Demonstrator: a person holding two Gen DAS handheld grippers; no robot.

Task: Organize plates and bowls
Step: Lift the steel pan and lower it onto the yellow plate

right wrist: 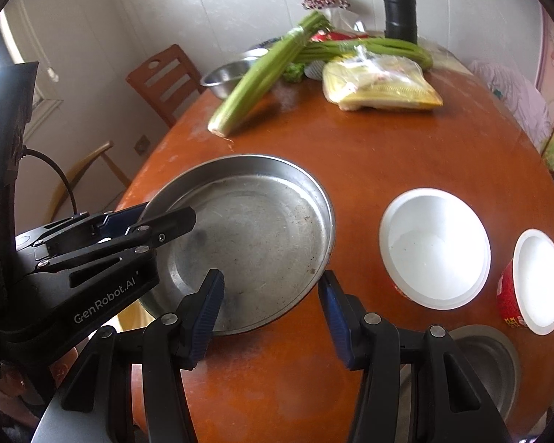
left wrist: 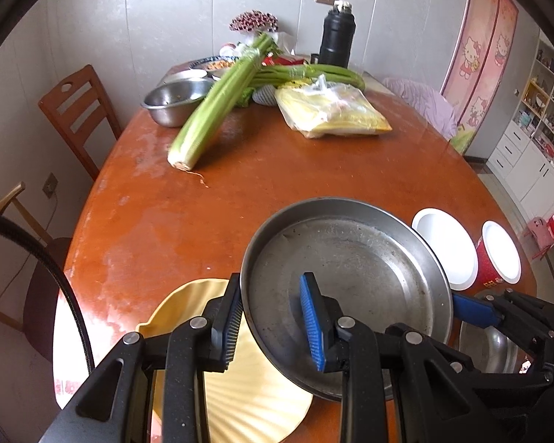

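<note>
Left gripper (left wrist: 273,323) clenches steel plate (left wrist: 351,258) over yellow plate (left wrist: 247,387); right gripper (right wrist: 271,313) released beside white bowl (right wrist: 435,251).

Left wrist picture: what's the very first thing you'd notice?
The big metal plate held tilted in the air near the front of the orange table; the left gripper is pinching its rim. Below it lies a yellow fan-shaped plate. Farther back, a long bunch of celery leans on a steel bowl.
</note>
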